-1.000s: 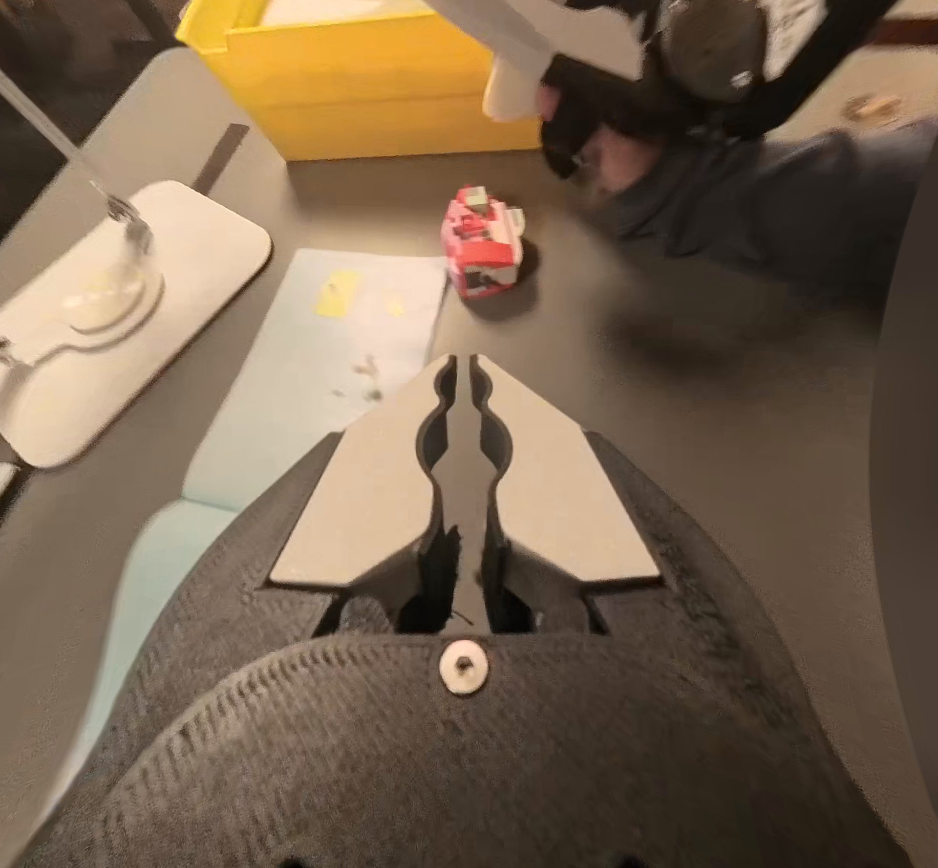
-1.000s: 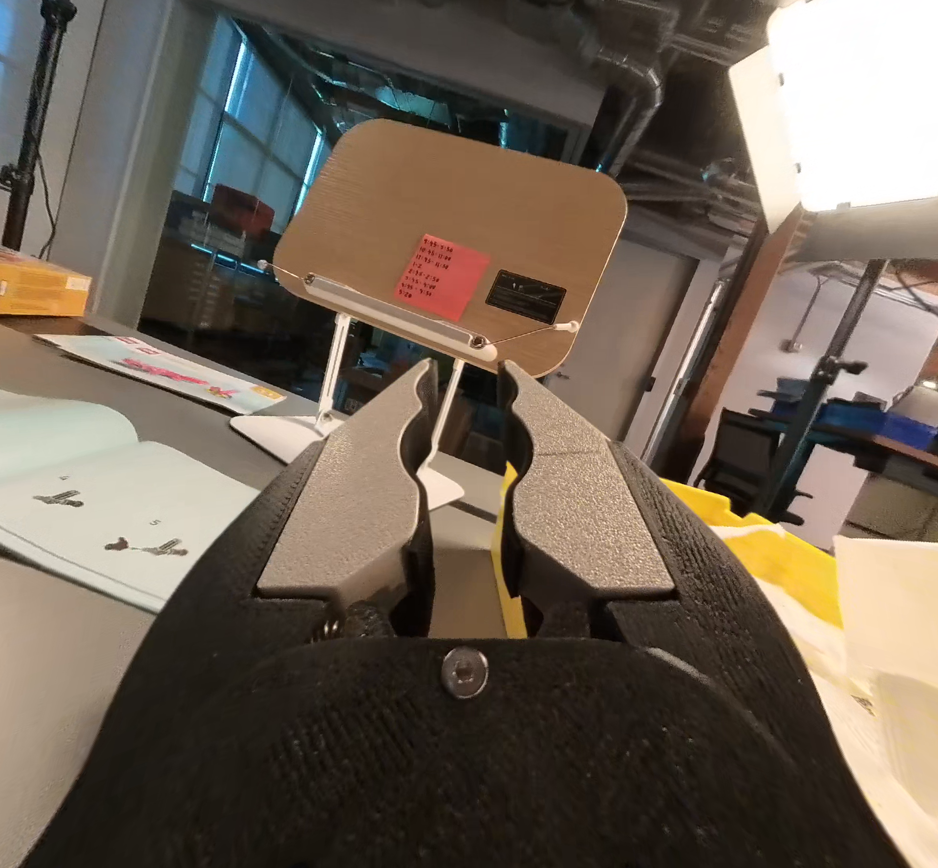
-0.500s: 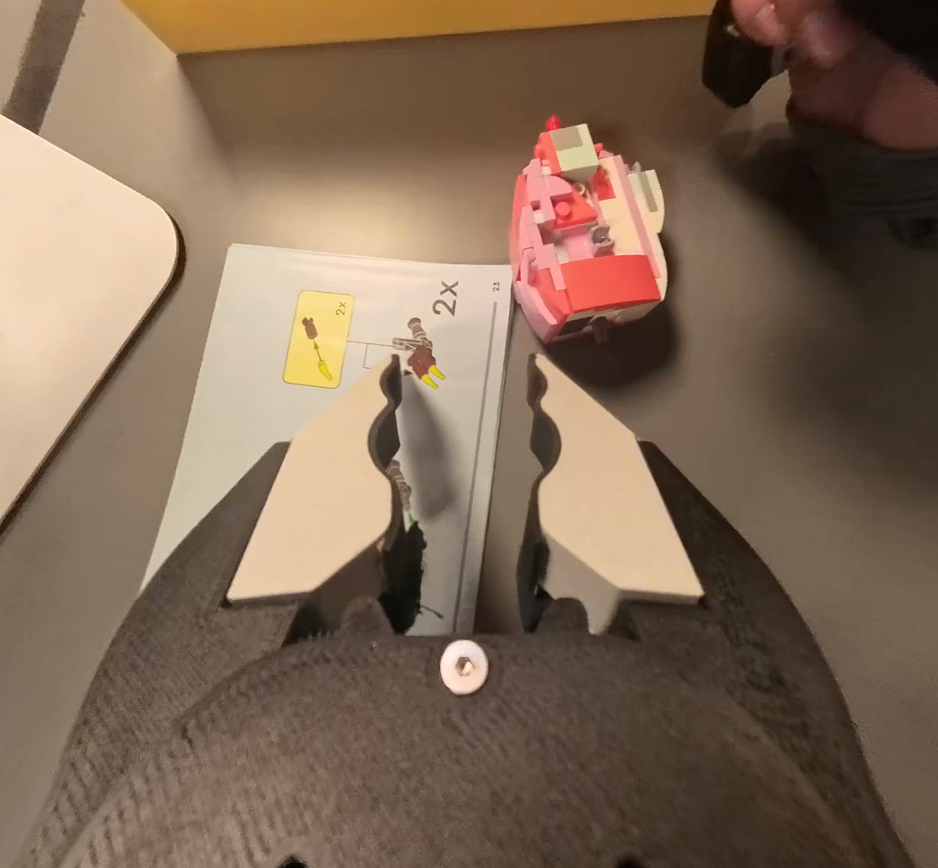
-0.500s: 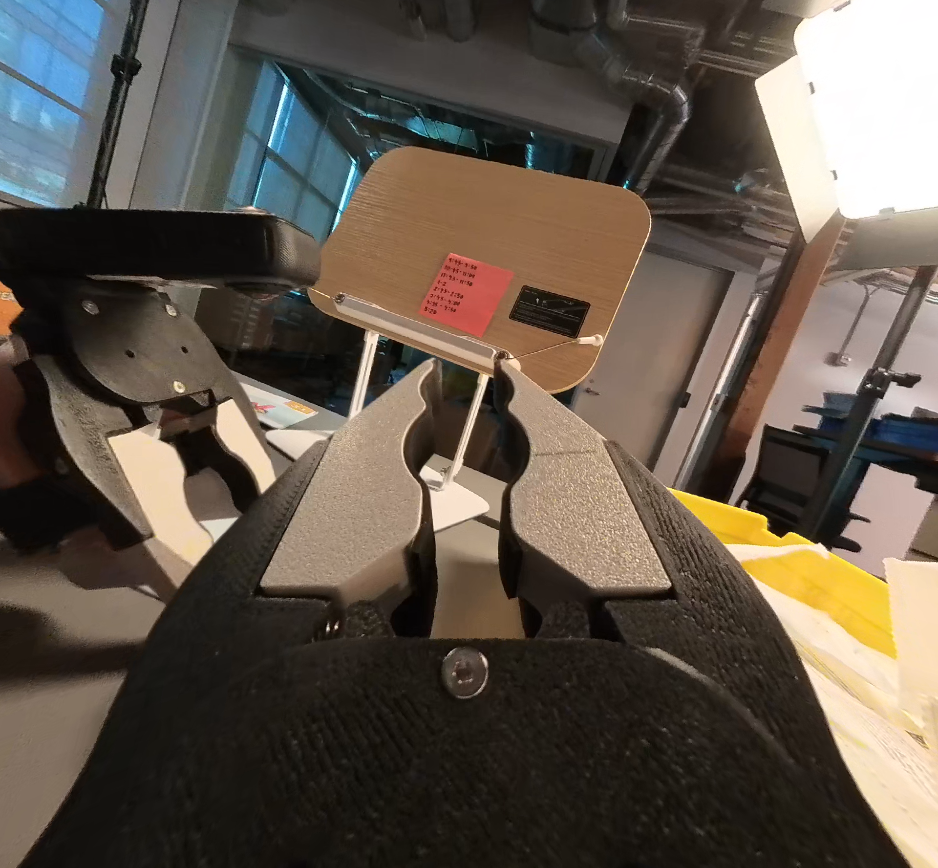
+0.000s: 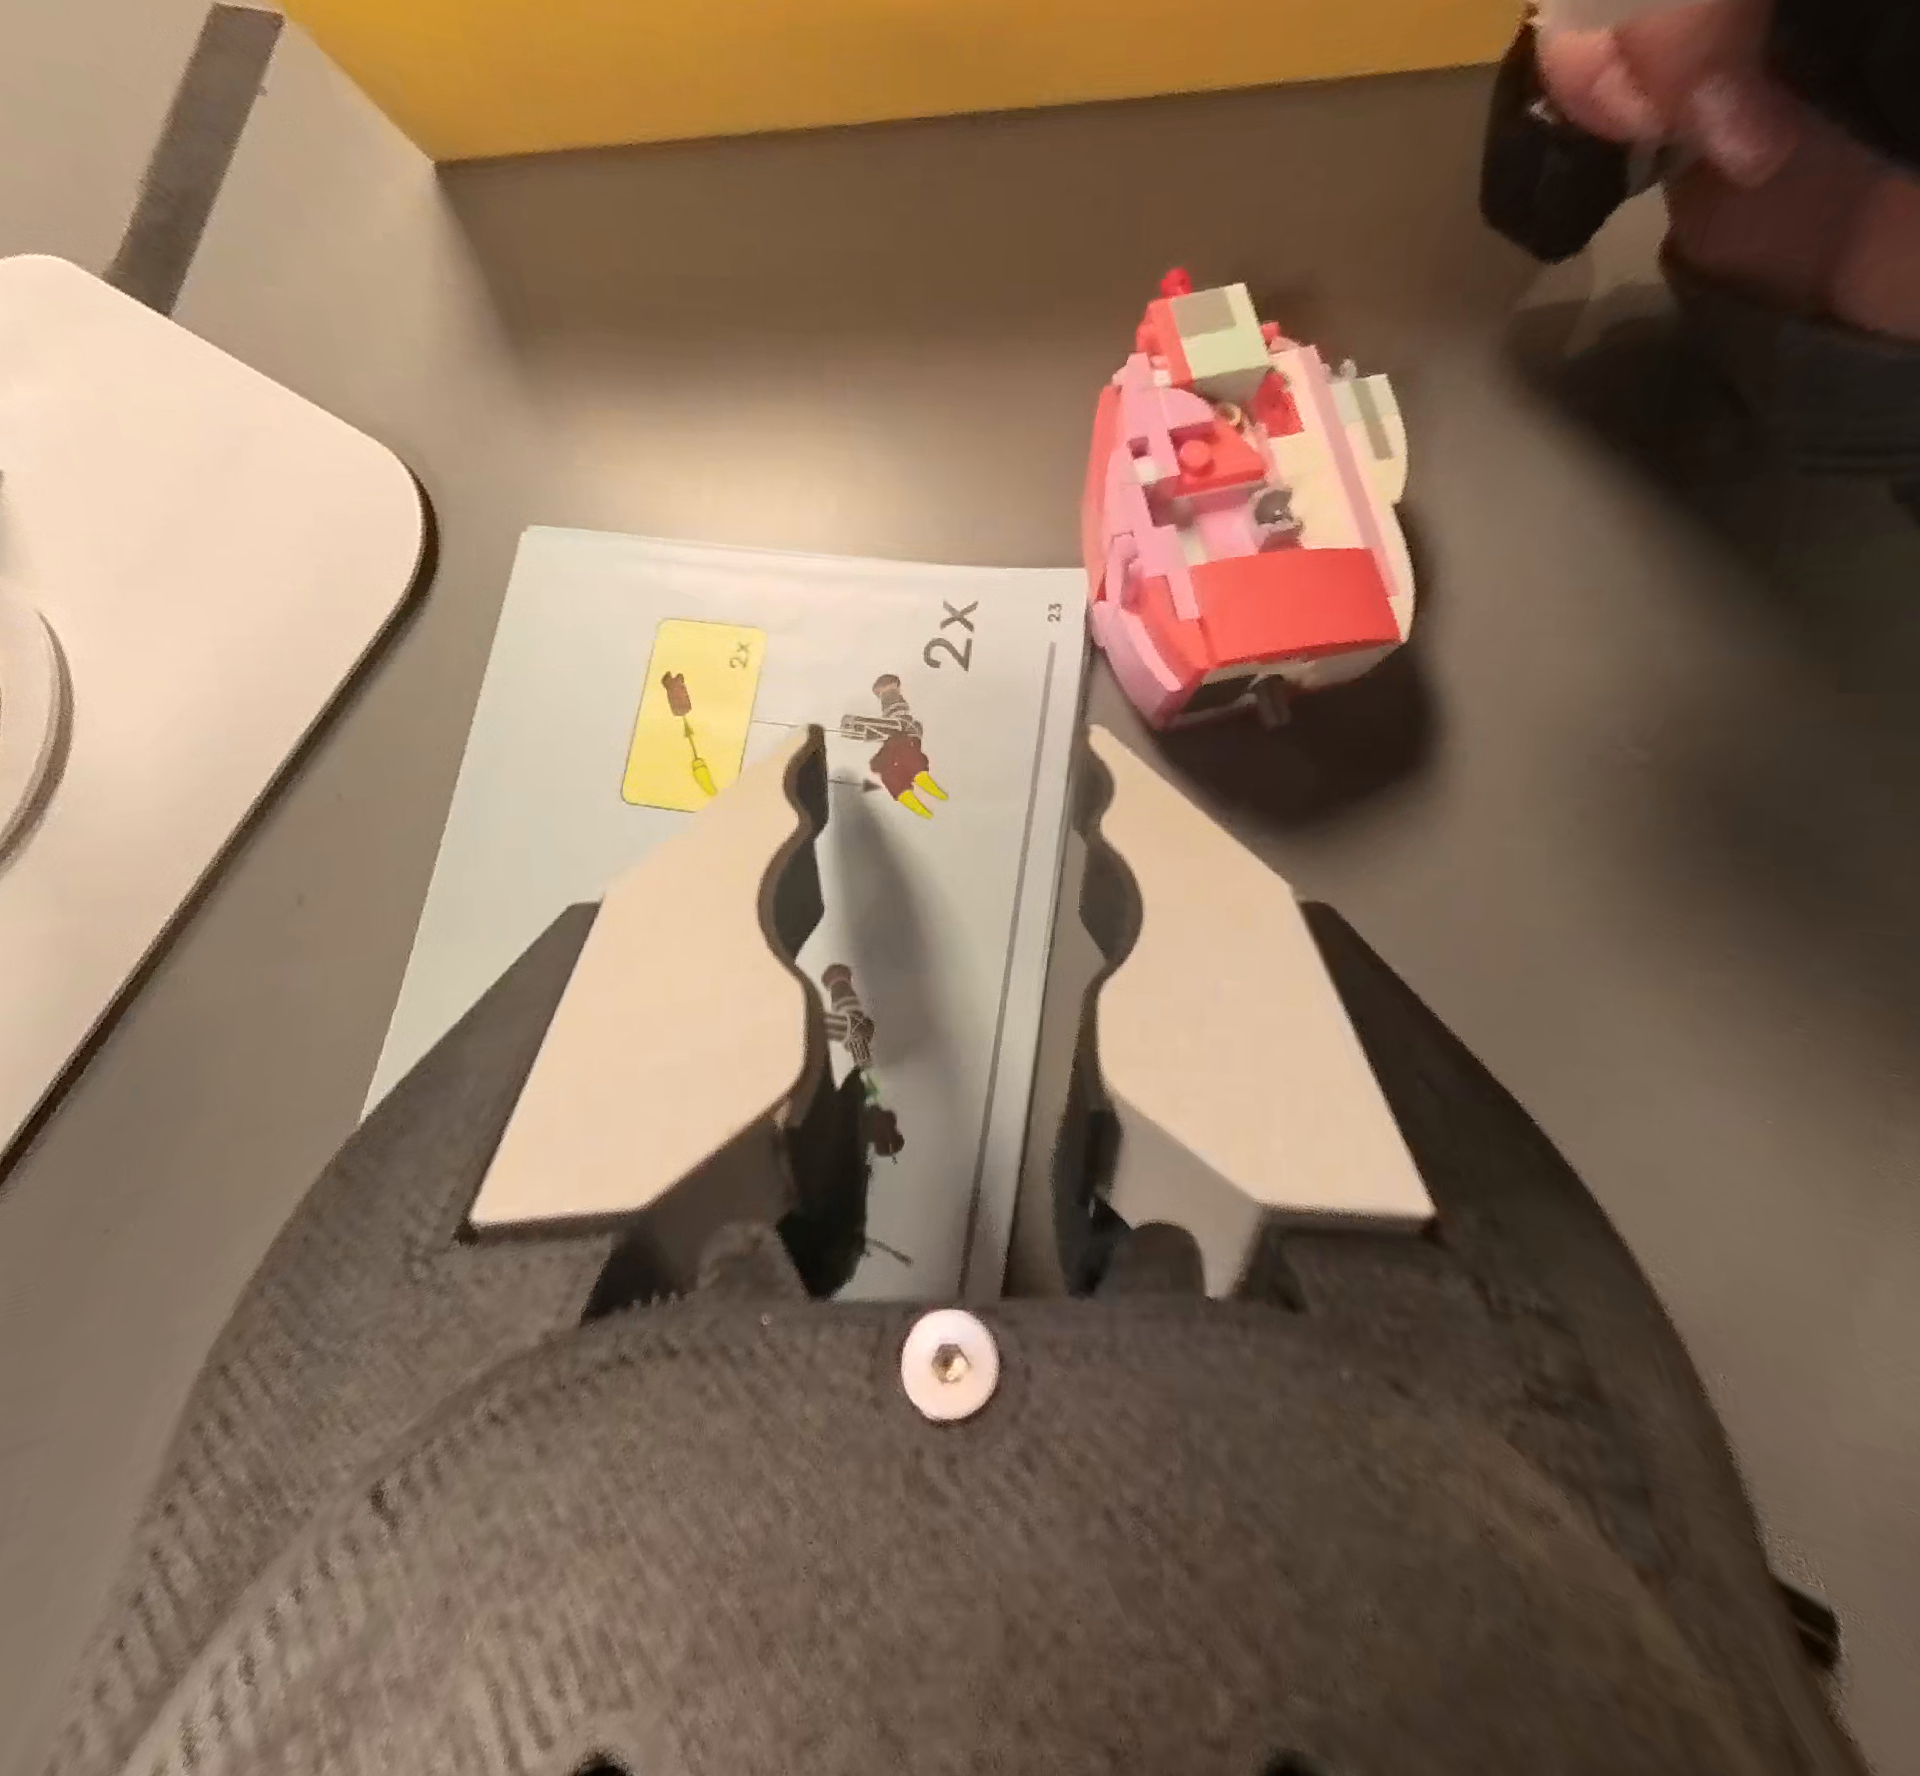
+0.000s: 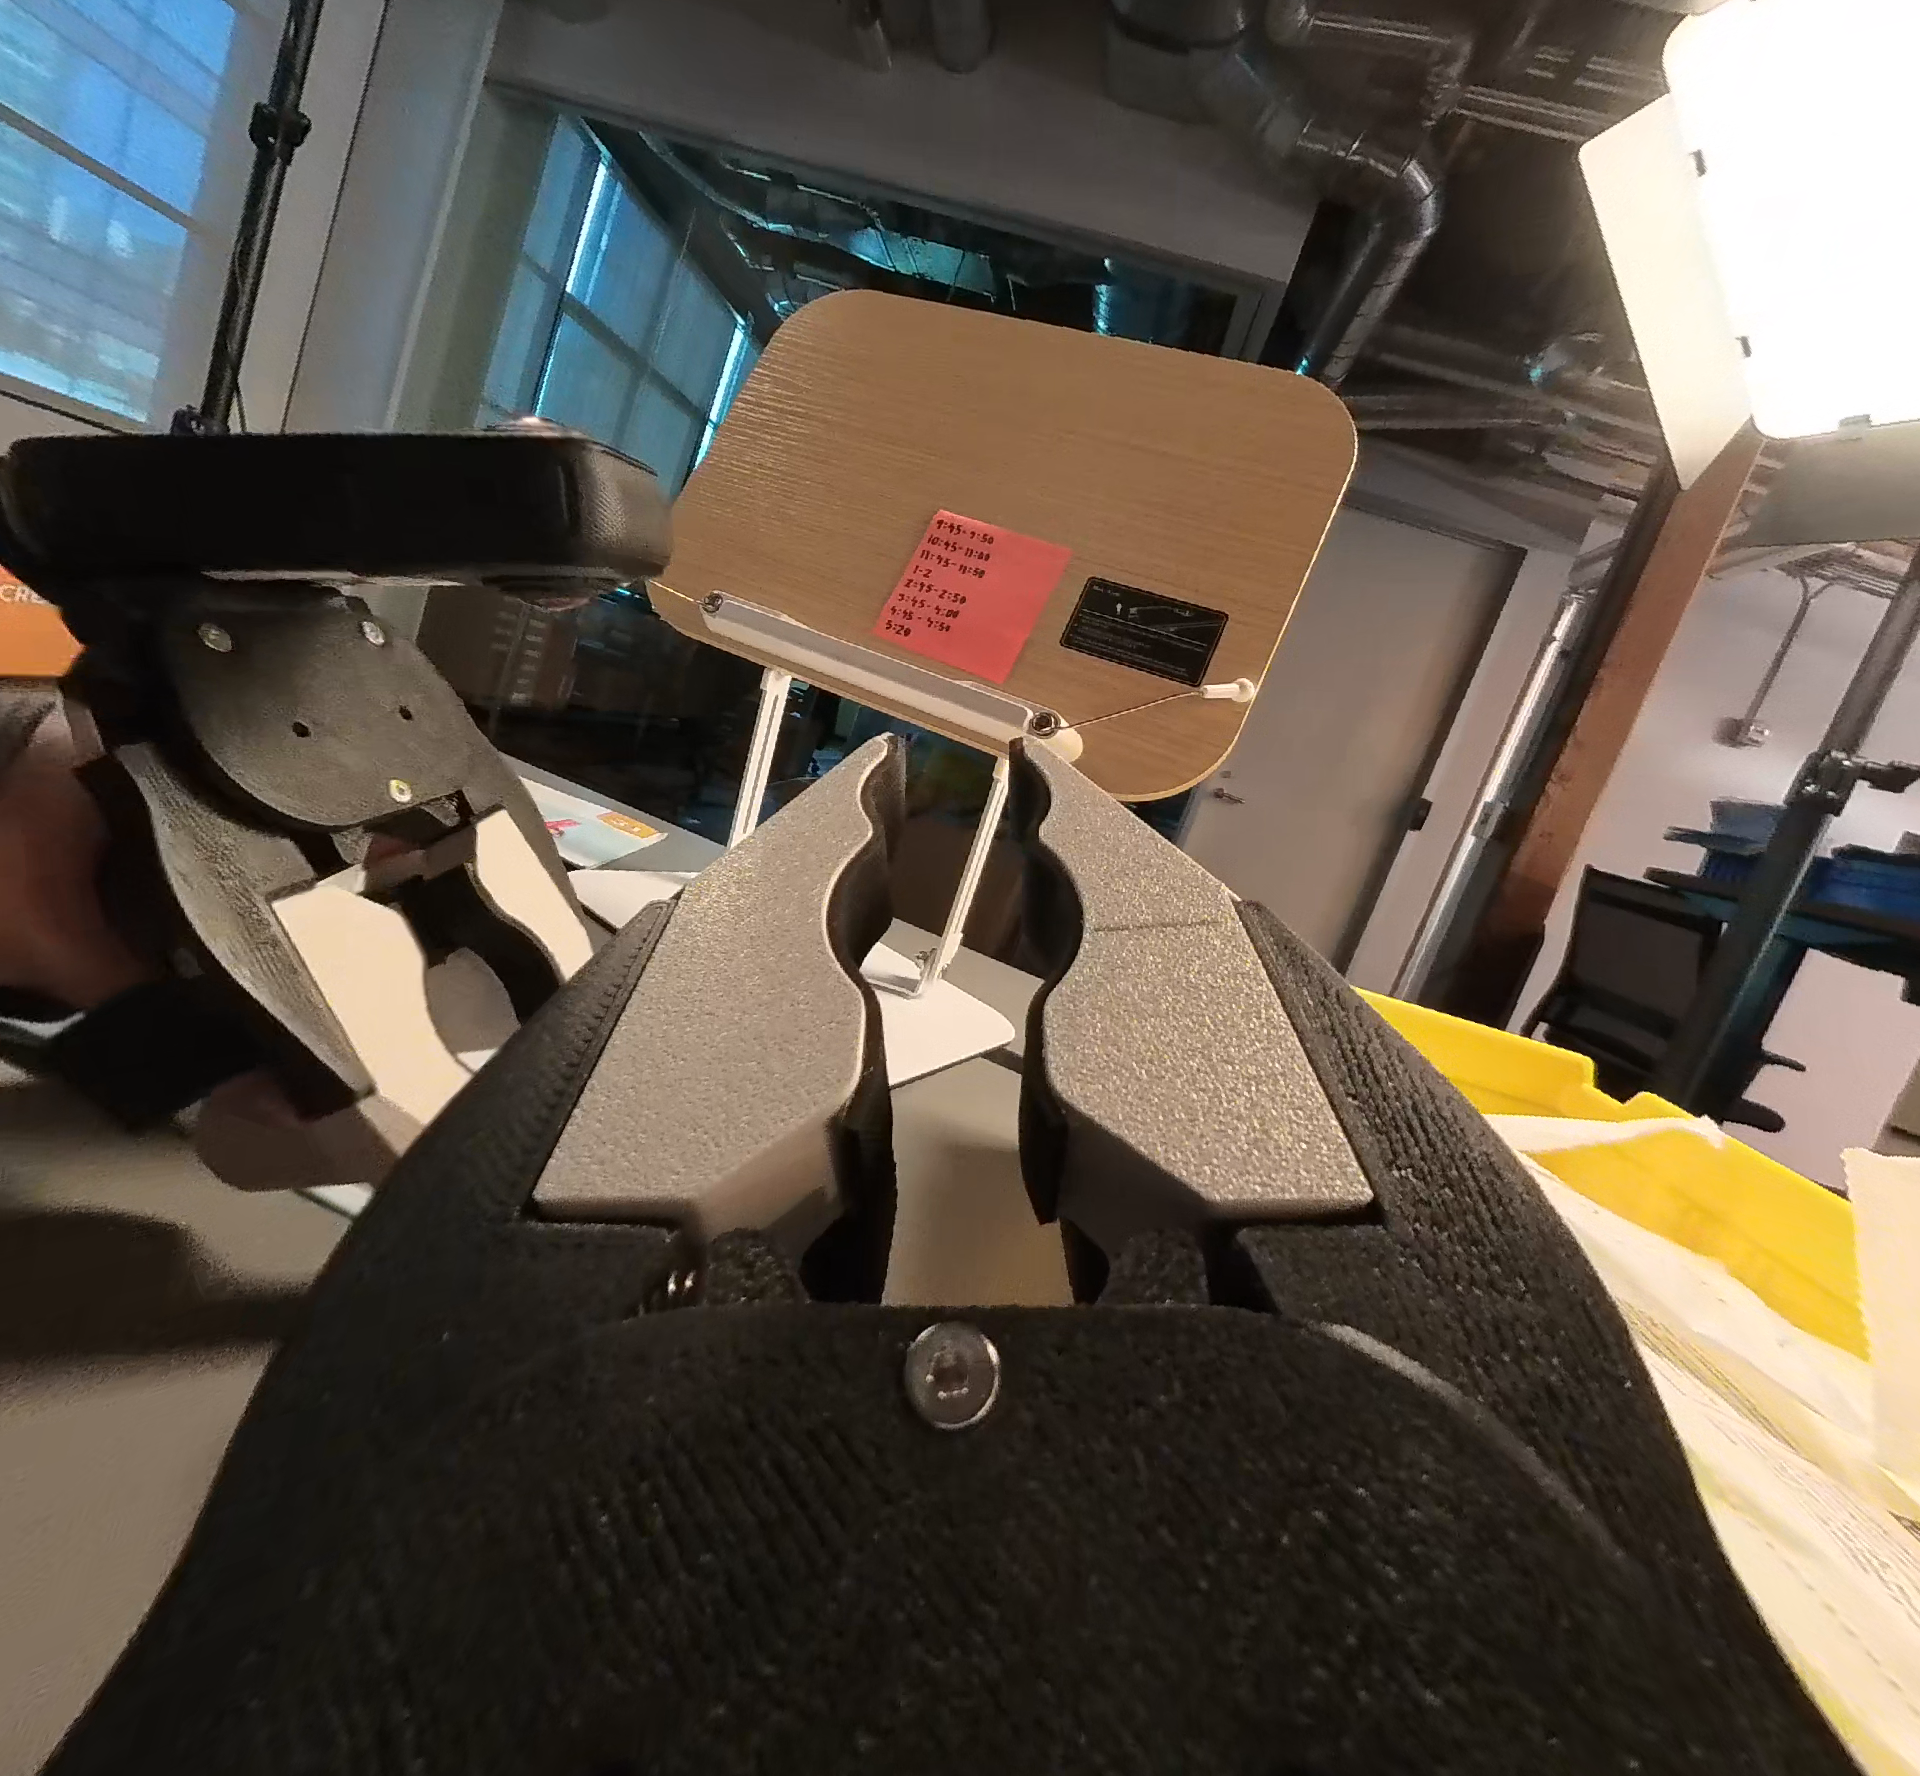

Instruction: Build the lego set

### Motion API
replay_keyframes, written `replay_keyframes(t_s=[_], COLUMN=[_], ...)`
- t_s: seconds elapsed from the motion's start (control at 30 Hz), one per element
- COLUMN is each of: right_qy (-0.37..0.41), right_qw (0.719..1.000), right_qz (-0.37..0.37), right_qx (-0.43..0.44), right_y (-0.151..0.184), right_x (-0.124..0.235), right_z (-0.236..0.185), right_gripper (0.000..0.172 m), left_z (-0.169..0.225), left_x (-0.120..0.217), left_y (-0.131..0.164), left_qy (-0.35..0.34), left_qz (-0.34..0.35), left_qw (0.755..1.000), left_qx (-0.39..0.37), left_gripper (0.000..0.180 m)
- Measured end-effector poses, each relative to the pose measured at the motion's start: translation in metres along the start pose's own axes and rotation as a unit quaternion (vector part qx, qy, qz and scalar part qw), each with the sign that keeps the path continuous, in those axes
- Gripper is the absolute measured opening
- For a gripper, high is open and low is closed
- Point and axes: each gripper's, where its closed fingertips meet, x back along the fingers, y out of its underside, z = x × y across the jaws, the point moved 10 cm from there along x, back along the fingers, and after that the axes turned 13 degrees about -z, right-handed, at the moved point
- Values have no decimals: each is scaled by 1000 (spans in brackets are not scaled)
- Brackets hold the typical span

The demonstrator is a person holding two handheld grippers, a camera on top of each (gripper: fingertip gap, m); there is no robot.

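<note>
Left gripper (image 5: 951,770) gapes over booklet (image 5: 727,687) — brick model (image 5: 1247,521) beside

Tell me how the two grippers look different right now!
The left gripper points down over the light-blue instruction page, its tan fingers spread wide. The right gripper points out level toward the wooden book stand, its grey fingers closer together. Both are empty.

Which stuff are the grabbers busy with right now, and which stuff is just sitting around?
Near the grabbers:
- left gripper, jaws open over the booklet, holding nothing
- brick model, beside the booklet
- right gripper, jaws slightly apart, empty, raised above the table

Just sitting around:
- yellow bin
- wooden book stand with a pink note
- white stand base
- lamp
</note>
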Motion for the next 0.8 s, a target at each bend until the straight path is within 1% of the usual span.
replay_keyframes(t_s=[0.1,0.23,0.4,0.47,0.53,0.67,0.8], right_qy=[-7,-11,-15,-15,-16,-16,-18], right_qw=[1000,1000,1000,1000,1000,1000,1000], right_qz=[6,7,4,3,2,-3,-11], right_qx=[-13,-24,-22,-23,-23,-21,-16], right_y=[0,0,0,0,0,1,1], right_x=[1,1,0,0,0,-1,-2], right_z=[1,2,1,1,1,0,-1], right_gripper=[18,19,19,19,19,18,18], left_z=[-1,-7,-10,-8,-4,-3,-5], left_x=[-1,2,3,0,-1,-1,1], left_y=[0,1,4,5,5,6,10], left_qy=[-13,-28,-21,-26,-19,-15,-47], left_qz=[6,14,13,2,3,-3,-7], left_qw=[1000,999,998,999,999,999,998], left_qx=[10,29,50,43,31,36,36], left_gripper=[33,25,21,14,0,0,0])
